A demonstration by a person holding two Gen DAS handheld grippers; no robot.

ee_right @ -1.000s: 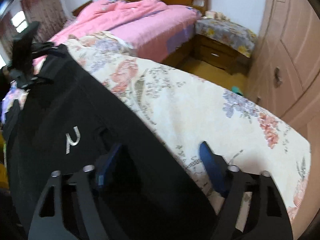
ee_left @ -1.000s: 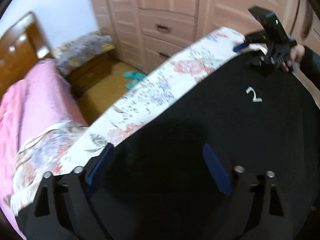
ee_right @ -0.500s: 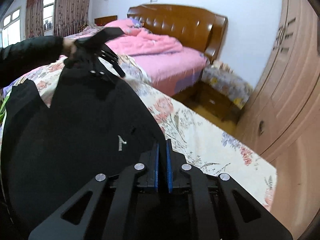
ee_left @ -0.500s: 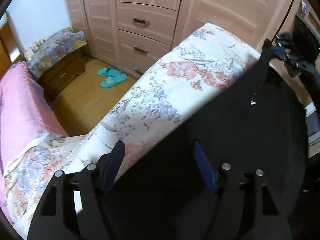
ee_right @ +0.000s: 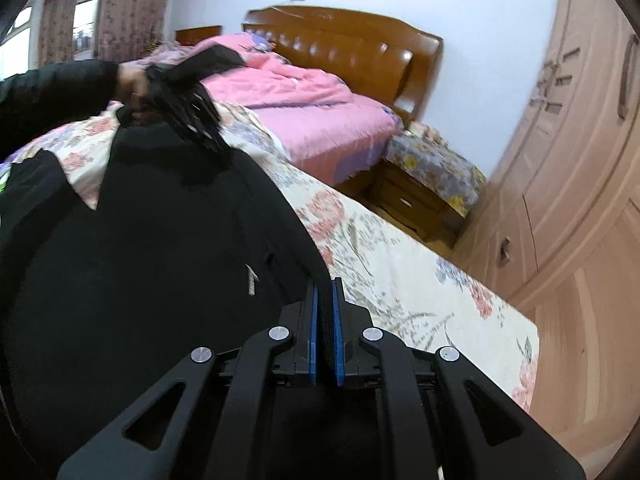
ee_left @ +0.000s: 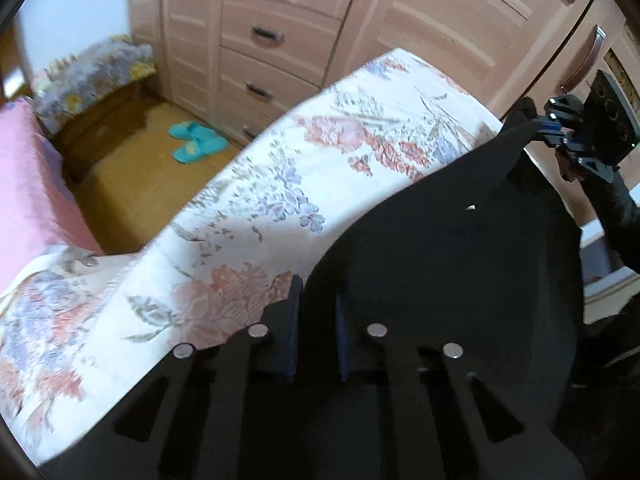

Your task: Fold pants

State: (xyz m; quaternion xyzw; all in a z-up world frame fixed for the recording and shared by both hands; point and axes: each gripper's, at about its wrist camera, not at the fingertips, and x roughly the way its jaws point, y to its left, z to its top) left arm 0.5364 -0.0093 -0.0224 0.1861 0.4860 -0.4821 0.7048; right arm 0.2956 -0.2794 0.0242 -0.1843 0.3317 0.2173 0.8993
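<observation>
Black pants with a small white logo hang stretched between my two grippers above a floral-covered surface. My left gripper is shut on one corner of the pants' edge. It also shows in the right wrist view, held by a hand at the far end of the cloth. My right gripper is shut on the other corner, with cloth pinched between the blue pads. It also shows in the left wrist view at the far right.
A pink bed with a wooden headboard stands behind. A nightstand with a floral cover sits beside it. Wardrobe drawers line the wall. Turquoise slippers lie on the wooden floor.
Both grippers closed on the pants' edge, the right first and the left just now. The pants rose off the floral cover and now hang stretched between them.
</observation>
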